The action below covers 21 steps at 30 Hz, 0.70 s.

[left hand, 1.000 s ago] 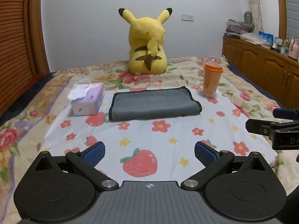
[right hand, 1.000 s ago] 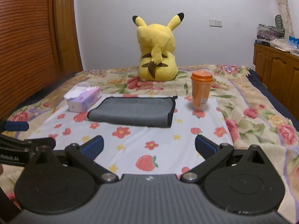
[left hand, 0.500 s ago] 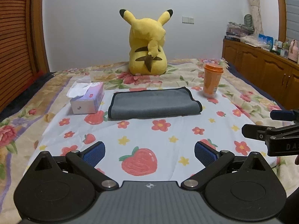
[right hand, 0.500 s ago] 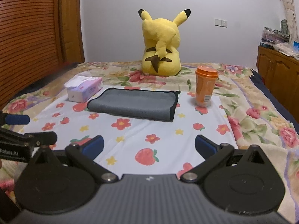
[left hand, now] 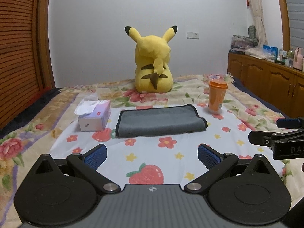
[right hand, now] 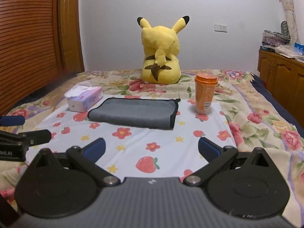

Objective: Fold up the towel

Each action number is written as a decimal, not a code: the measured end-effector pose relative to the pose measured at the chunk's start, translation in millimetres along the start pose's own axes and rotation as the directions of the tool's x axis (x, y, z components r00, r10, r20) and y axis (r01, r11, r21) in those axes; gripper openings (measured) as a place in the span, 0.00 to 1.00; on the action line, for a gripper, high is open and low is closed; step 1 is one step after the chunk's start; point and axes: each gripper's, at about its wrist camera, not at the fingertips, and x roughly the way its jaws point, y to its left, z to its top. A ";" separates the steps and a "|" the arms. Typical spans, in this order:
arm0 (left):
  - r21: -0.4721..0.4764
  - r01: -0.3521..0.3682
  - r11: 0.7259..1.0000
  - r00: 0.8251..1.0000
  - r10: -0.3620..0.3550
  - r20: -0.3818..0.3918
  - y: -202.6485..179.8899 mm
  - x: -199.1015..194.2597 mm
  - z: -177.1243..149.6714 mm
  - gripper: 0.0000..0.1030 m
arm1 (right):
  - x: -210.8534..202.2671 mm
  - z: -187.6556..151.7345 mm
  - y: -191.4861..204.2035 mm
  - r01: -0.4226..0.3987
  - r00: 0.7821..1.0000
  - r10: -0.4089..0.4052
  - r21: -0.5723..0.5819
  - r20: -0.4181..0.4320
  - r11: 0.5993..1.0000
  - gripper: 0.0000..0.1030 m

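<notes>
1. Presently the left gripper (left hand: 152,154) hovers over the near part of the flower-print sheet (left hand: 171,152), its blue-padded fingers spread wide apart and holding nothing.
2. Likewise the right gripper (right hand: 151,148) hangs with its fingers parted and bare.
3. Further back on the sheet, the grey towel (left hand: 159,120) lies folded flat, between a tissue box (left hand: 95,116) and an orange cup (left hand: 217,96).
4. Behind them a Pikachu plush (left hand: 153,62) sits near the bed's far edge.
</notes>
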 end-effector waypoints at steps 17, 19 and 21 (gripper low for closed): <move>0.012 -0.007 1.000 0.997 0.006 0.077 -1.5 -10.3 1.7 1.00 | -14.6 2.6 -1.6 0.005 0.996 -0.006 0.009 0.091 1.000 1.00; 0.010 -0.008 1.000 0.996 0.007 0.084 -1.2 -11.3 1.6 1.00 | -15.8 2.3 -1.3 0.007 0.995 -0.007 0.007 0.099 1.000 1.00; 0.010 -0.009 1.000 0.996 0.008 0.089 -1.7 -12.1 1.6 1.00 | -16.8 2.6 -1.2 0.010 0.994 -0.010 0.007 0.108 1.000 1.00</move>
